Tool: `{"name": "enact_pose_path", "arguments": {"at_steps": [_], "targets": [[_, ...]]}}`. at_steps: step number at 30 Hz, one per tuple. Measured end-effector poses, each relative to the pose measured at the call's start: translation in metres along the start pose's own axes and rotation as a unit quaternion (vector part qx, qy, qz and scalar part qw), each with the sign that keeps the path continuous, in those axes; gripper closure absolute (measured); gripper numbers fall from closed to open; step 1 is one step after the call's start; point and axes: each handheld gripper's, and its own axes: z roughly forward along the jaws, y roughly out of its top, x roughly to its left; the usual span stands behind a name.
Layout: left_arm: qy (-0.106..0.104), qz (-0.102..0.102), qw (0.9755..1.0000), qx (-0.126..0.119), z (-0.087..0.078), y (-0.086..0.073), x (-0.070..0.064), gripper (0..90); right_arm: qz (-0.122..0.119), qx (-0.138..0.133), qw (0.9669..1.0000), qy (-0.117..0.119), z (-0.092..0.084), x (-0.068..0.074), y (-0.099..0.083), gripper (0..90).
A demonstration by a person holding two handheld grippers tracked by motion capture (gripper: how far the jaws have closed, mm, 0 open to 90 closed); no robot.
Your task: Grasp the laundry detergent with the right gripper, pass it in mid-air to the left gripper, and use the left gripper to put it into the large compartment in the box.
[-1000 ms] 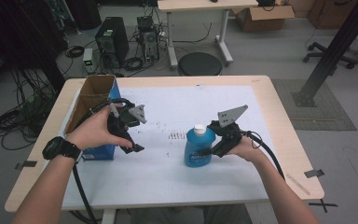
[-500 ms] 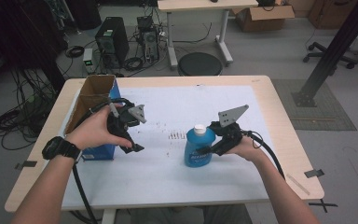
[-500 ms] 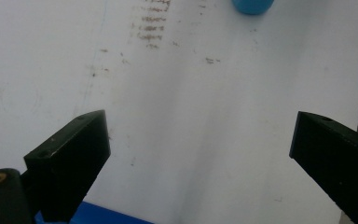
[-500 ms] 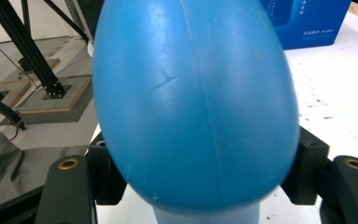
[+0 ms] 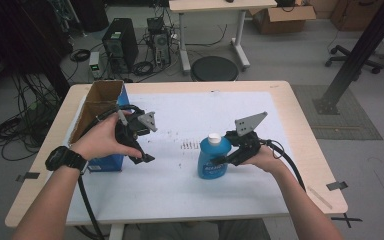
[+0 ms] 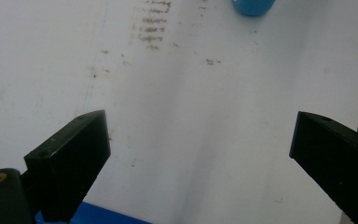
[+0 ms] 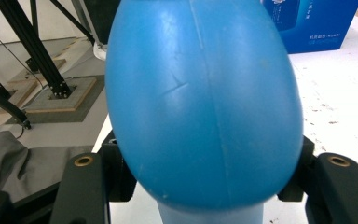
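The blue bottle (image 5: 214,159) with its white cap (image 5: 213,137) stands upright on the white table cover (image 5: 180,185), clamped between the jaws of the right gripper (image 5: 219,161) — its rounded body bulges between them in the right gripper view; the left gripper (image 5: 141,152) hangs well apart to the left, jaws spread wide over bare cover, holding nothing; just behind it stands an open cardboard-lined blue box (image 5: 99,102) — contents not visible.

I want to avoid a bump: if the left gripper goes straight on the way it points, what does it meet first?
Probably the white table cover: the open left gripper points down at it. The blue bottle lies farther along; depth is unclear.
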Motion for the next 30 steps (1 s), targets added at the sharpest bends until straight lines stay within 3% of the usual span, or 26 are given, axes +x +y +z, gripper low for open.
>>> {"name": "enact_pose_path", "arguments": {"at_steps": [7,17,20,30], "targets": [[0.001,0.001,1.0,-0.001,-0.002,0.001,0.0,5.6,-0.009,0.004,0.9999,-0.007,-0.002,0.001,0.002,41.7],[0.004,0.007,1.0,-0.001,-0.01,0.007,0.0,5.8,-0.014,0.034,0.9993,-0.012,0.0,0.001,0.011,42.4],[0.008,0.008,0.9999,-0.004,-0.014,0.008,0.0,5.9,-0.017,0.052,0.9983,-0.02,0.0,0.001,0.018,42.4],[0.013,0.012,0.9998,-0.006,-0.025,0.015,0.0,5.8,-0.021,0.061,0.9975,-0.03,-0.01,0.0,0.042,42.5]]}}
